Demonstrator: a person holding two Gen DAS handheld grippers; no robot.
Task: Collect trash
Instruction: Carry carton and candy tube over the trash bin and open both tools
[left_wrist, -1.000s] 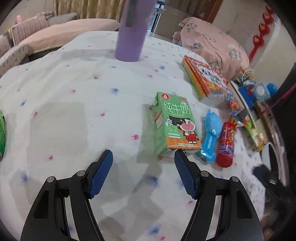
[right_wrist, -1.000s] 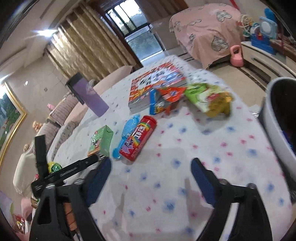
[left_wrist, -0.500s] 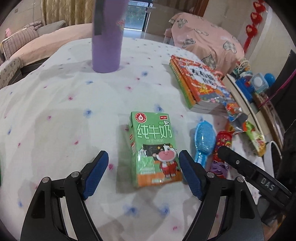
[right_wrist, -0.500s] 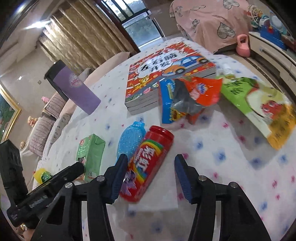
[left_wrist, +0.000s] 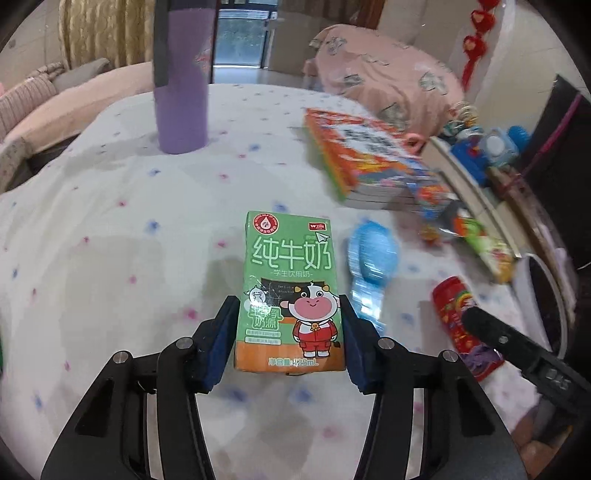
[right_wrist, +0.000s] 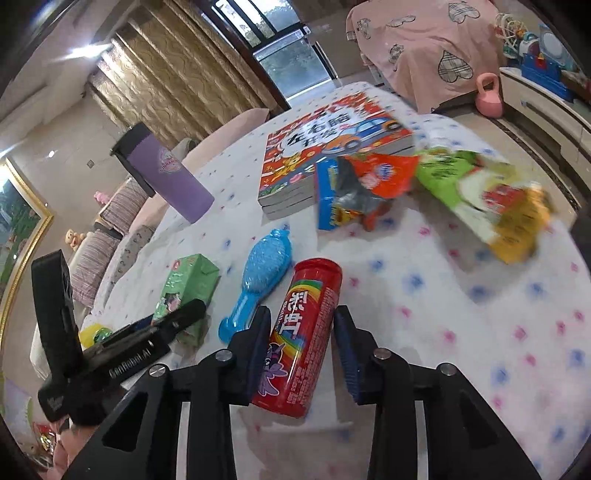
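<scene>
A green milk carton (left_wrist: 290, 291) lies flat on the dotted tablecloth; my left gripper (left_wrist: 290, 336) is shut on its near end, blue pads against both sides. The carton also shows in the right wrist view (right_wrist: 188, 291). A red candy tube (right_wrist: 303, 332) lies between the pads of my right gripper (right_wrist: 301, 350), which straddles it; the left pad touches it and a narrow gap remains on the right. The tube also shows in the left wrist view (left_wrist: 461, 325).
A blue hairbrush (right_wrist: 258, 280) lies between carton and tube. Snack wrappers (right_wrist: 365, 188) and a green bag (right_wrist: 484, 199) lie near stacked books (right_wrist: 332, 147). A purple tumbler (left_wrist: 181, 74) stands far back. A white bin rim (left_wrist: 546, 280) sits at the table's right edge.
Both grippers moved forward and narrowed. The left one closed onto the milk carton; the right one came around the red candy tube.
</scene>
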